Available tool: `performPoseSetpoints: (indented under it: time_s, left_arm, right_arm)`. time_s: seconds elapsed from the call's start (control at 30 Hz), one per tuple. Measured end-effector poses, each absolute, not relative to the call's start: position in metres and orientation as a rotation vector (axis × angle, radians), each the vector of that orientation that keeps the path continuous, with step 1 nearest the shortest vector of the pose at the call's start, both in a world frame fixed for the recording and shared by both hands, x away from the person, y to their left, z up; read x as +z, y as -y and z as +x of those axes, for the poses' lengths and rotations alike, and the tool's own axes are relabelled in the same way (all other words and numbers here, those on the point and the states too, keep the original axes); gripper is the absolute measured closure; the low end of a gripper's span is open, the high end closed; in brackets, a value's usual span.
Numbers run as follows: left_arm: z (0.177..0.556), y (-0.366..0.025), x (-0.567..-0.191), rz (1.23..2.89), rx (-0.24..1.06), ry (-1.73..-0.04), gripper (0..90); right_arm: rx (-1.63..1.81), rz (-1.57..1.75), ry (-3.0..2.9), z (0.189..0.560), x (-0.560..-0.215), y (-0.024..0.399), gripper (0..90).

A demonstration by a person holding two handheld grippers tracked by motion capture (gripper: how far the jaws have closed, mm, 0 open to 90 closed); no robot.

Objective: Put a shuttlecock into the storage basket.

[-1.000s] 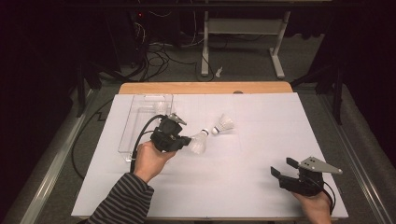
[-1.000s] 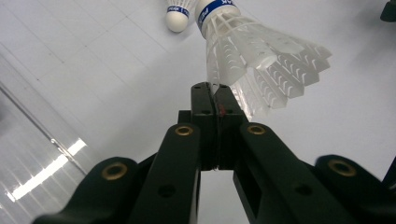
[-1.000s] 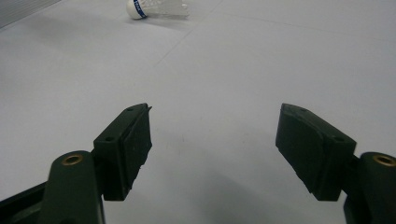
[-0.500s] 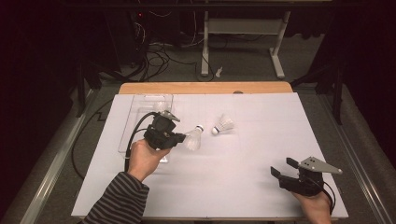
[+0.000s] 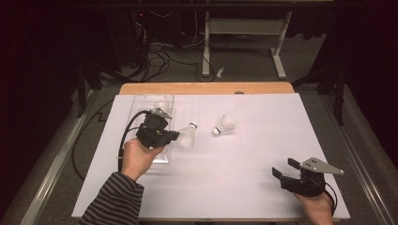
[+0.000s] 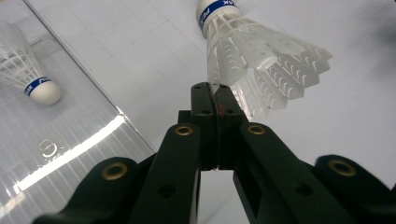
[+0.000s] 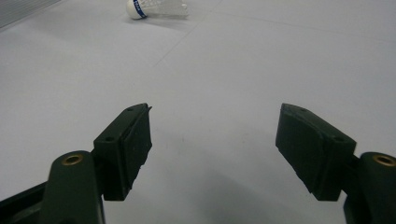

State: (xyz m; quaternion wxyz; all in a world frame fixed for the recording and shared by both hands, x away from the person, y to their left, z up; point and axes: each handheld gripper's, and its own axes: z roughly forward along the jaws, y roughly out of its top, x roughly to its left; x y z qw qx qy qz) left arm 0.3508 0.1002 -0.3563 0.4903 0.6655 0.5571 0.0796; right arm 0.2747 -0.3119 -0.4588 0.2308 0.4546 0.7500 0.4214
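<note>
The left gripper is clamping a white plastic shuttlecock by its skirt beside the clear plastic tray, which is already holding one. The right gripper is waiting with jaws apart; another shuttlecock is lying ahead of it

Bright white table, dark surroundings, glare on clear tray.

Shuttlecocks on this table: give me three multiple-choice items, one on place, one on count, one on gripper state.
1. Where is the left gripper's shuttlecock?
A. flat on the table
B. pinched by its skirt edge
C. under the tray

2. How many shuttlecocks show in all?
A. one
B. five
C. three

3. The right gripper's jaws are:
A. wide apart, with nothing between them
B. clamped on a shuttlecock
C. shut tight

Key: 1 B, the jaws meet on the skirt. 2 C, one held, one loose shuttlecock, one in the clear tray. 3 A, bare table between them.
</note>
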Motion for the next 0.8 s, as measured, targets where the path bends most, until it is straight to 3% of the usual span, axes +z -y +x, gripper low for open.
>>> performPoseSetpoints:
  time_s: [0.8]
  left_arm:
    - [0.358,-0.128,-0.355,1.558,0.247,-1.418,89.5]
  right_arm:
    - [1.158,1.254,-2.06,0.275,-0.459,0.312,27.4]
